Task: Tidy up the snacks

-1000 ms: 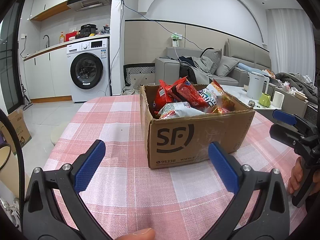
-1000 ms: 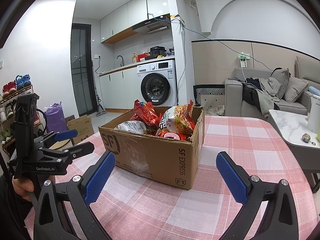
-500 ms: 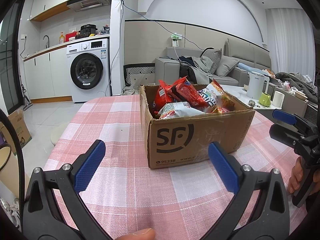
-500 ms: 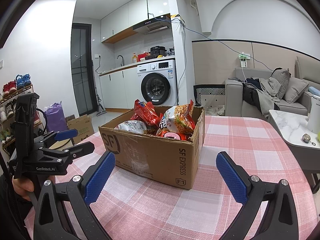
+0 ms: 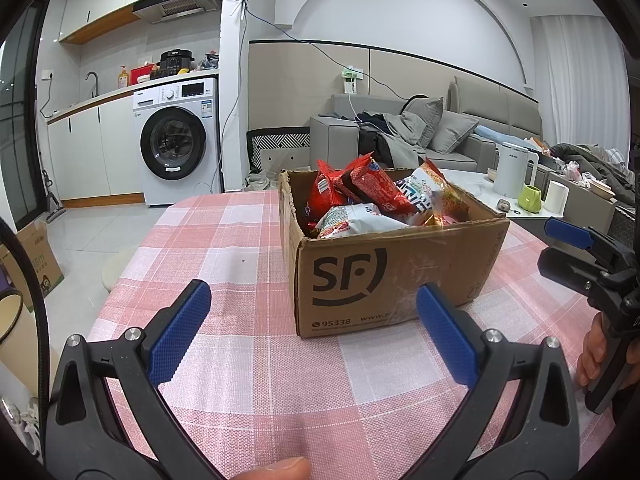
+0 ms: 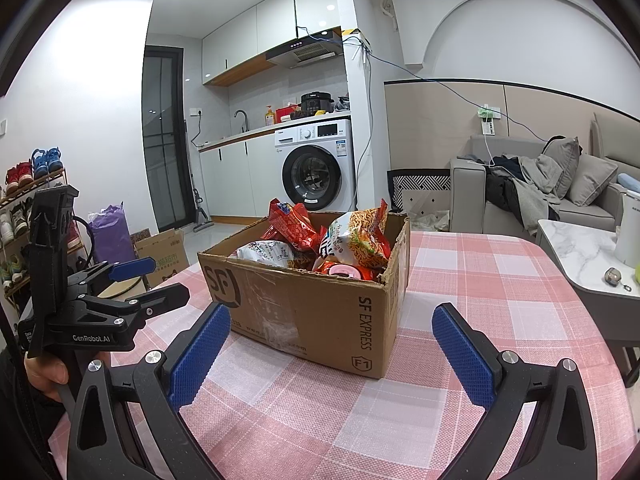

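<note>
All the snack bags (image 5: 362, 204) sit in the cardboard box (image 5: 400, 276), table (image 5: 240, 240) bare around it. Could be packed or waiting to be unpacked, and my left gripper (image 5: 312, 332) and right gripper (image 6: 328, 354) are both wide open, holding nothing

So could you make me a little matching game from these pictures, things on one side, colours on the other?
Things:
1. box
2. tablecloth
3. kettle
4. mug

Colours:
A. green
B. brown
C. white
D. pink and white check

Pairs: 1-B, 2-D, 3-C, 4-A
</note>
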